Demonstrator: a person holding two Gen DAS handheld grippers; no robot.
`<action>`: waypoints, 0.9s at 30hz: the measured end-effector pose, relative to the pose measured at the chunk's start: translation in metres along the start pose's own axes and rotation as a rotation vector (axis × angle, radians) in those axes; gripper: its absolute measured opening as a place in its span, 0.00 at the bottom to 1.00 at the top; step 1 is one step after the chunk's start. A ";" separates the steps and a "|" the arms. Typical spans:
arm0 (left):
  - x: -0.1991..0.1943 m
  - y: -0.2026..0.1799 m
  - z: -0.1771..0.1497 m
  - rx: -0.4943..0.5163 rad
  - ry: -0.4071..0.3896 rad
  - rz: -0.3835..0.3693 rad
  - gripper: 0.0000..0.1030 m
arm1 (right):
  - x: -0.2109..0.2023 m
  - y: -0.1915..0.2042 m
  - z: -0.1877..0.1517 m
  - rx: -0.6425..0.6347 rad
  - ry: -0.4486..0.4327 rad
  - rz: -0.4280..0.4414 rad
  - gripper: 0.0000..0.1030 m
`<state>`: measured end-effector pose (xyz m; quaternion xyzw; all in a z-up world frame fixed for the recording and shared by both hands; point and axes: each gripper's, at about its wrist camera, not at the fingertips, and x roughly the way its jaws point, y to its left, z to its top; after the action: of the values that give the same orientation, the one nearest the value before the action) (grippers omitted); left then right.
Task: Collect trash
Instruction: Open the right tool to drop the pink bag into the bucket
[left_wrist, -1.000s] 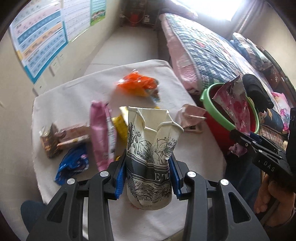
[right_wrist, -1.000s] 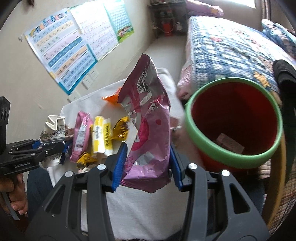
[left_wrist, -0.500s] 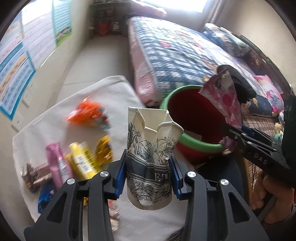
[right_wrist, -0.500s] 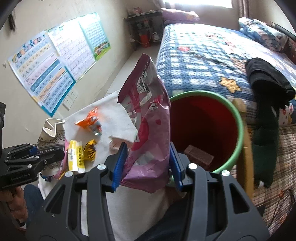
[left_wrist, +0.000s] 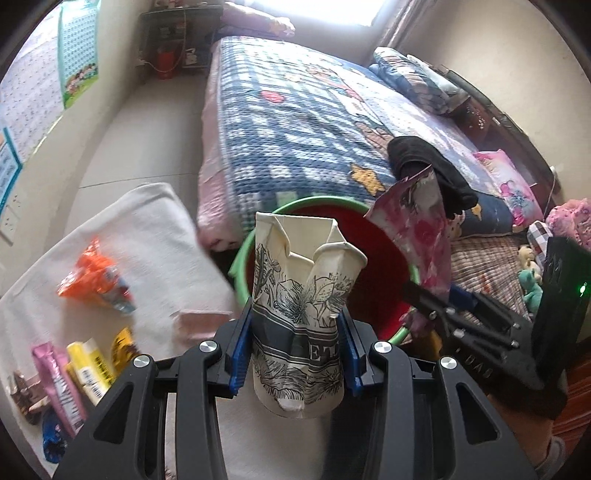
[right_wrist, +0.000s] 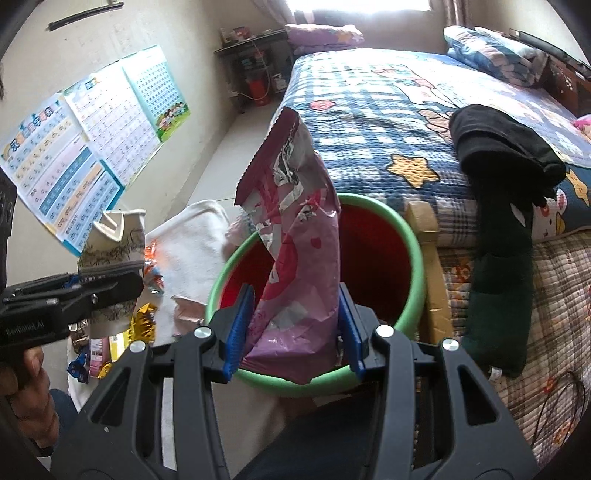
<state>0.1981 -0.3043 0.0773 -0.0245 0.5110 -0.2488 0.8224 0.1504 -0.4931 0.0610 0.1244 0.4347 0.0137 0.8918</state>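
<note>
The left gripper (left_wrist: 295, 343) is clamping its fingers on a crushed paper cup (left_wrist: 301, 317) printed "ET", near the bin (right_wrist: 415, 254). To its right, the right gripper (right_wrist: 293, 328) is pinching a pink snack bag (right_wrist: 299, 258) over the bin's mouth. Next, likely, both need releasing inside. Other wrappers (left_wrist: 77, 369) are lying on the counter (left_wrist: 147, 221) at left.

Both wrist views close above, facing bin (left_wrist: 321, 203) (right_wrist: 413, 243); depth perhaps distorted.

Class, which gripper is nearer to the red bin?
Right. The right gripper holds the pink bag over the red bin; the left gripper holds the paper cup beside it.
</note>
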 end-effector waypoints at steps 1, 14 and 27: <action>0.003 -0.003 0.003 0.004 0.002 -0.001 0.37 | 0.002 -0.004 0.000 0.007 0.003 -0.002 0.42; 0.045 -0.015 0.028 -0.011 0.062 -0.030 0.38 | 0.017 -0.025 0.006 0.049 0.013 -0.003 0.42; 0.039 -0.010 0.042 -0.041 0.010 -0.037 0.79 | 0.019 -0.027 0.008 0.050 -0.004 -0.017 0.82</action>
<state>0.2440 -0.3390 0.0686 -0.0498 0.5195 -0.2537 0.8144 0.1657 -0.5182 0.0449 0.1430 0.4341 -0.0053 0.8894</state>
